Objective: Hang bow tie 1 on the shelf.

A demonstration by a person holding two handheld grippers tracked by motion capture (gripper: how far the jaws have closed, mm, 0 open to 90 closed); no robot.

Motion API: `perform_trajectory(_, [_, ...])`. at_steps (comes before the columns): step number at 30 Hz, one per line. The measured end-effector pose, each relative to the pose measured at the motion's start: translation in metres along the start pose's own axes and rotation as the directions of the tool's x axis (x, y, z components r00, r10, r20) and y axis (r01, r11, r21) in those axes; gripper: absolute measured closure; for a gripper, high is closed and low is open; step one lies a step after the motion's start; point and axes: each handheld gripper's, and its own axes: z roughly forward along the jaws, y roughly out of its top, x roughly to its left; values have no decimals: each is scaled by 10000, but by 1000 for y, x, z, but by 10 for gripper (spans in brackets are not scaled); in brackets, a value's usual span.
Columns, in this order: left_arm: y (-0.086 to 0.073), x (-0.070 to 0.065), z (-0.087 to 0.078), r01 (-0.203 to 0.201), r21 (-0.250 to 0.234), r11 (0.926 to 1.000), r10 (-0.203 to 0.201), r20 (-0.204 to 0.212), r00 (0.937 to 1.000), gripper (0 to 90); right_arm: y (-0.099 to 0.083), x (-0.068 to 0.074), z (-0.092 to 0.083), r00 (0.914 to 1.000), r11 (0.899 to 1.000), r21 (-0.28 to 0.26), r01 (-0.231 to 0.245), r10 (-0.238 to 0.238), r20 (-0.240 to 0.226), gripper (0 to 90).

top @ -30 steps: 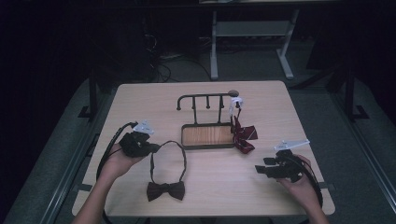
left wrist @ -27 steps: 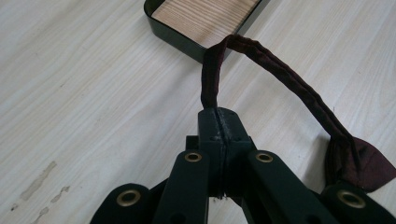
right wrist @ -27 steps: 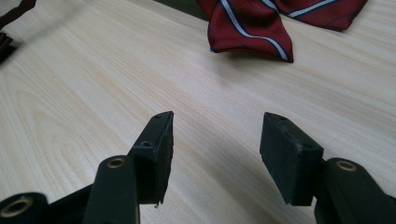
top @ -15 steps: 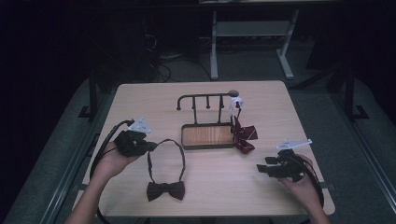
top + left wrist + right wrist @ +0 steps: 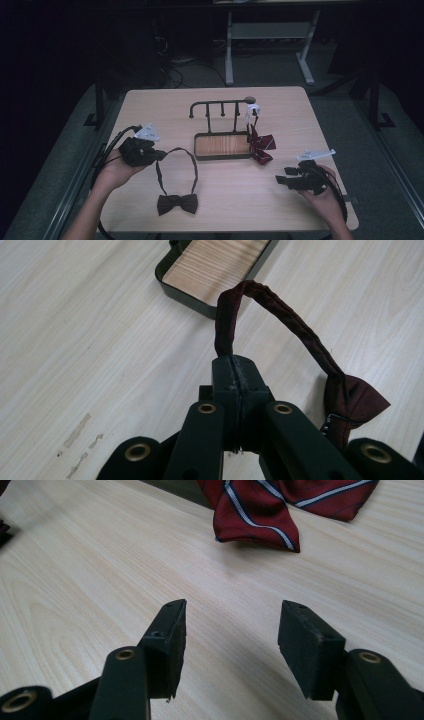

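Hardly anything has shifted: your left gripper [image 5: 235, 385] stays clamped on the bow tie's strap [image 5: 280, 315], bow [image 5: 177, 204] on the bench at six o'clock, right gripper [image 5: 230, 645] fingers apart; a quick tug could slip it.

A dim lab or studio is suggested: a lit counter [image 5: 300, 120], loose floor cables [image 5: 172, 70], and a metal bench frame [image 5: 267, 35] behind.
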Motion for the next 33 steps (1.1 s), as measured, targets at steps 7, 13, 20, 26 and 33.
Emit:
perform_trajectory(7, [8, -2, -7, -258, -17, 9997, 258, 136, 9996, 895, -1, -2, 0, 10000, 10000, -67, 31, -30, 41, 447])
perform_trajectory(13, [14, -3, -11, -451, -17, 9990, 452, 230, 9987, 895, -2, -5, -1, 10000, 9998, -174, -22, 22, 41, 447])
perform_trajectory(20, [20, -5, -17, -586, 9, 9983, 585, 287, 9979, 896, -2, -6, -2, 10000, 9997, -248, -5, 4, -18, 447])
perform_trajectory(26, [25, -6, -24, -691, -76, 9976, 693, 288, 9972, 896, -3, -6, -2, 10000, 9996, -277, -19, 18, -43, 446])
perform_trajectory(33, [27, -7, -28, -749, -141, 9971, 754, 353, 9965, 896, -2, -5, -2, 10000, 9995, -327, 41, -43, -41, 446])
